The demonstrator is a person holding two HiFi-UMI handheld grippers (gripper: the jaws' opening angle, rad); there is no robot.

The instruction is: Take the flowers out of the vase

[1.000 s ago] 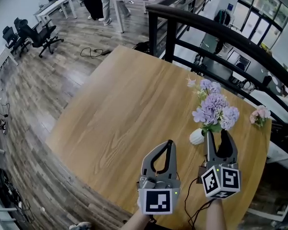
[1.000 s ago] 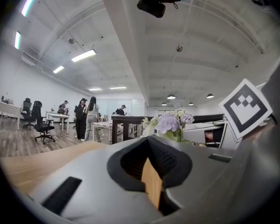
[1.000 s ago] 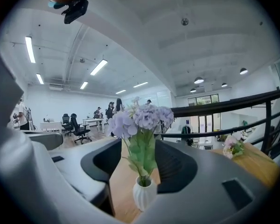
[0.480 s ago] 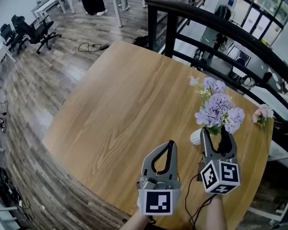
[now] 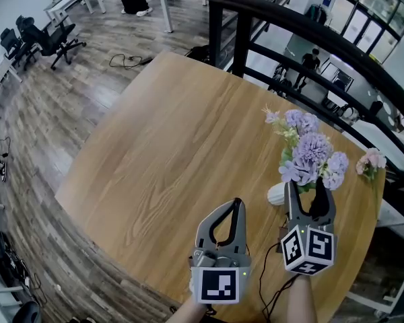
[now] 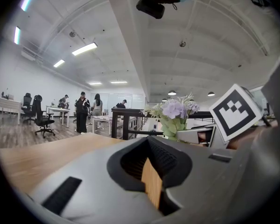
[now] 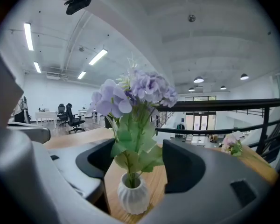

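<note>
Head view: left tongs (image 5: 237, 204) closed tip to tip, empty, over the bench (image 5: 168, 133). Right tongs (image 5: 305, 186) are just right of them, jaws wide and just been opening. White vase (image 5: 277, 193) sits by their left jaw tip, and purple flowers (image 5: 313, 155) rise just beyond the tips. Pink sprig (image 5: 370, 161) lies further right, at the bench edge.

Left gripper view: tips meet, nothing between. Flowers (image 6: 175, 111) are ahead and to the right.

Right gripper view: vase (image 7: 130, 195) and leafy stems stand between the open jaws, pads clear of both. Flowers (image 7: 140, 90) sit in the vase.
</note>
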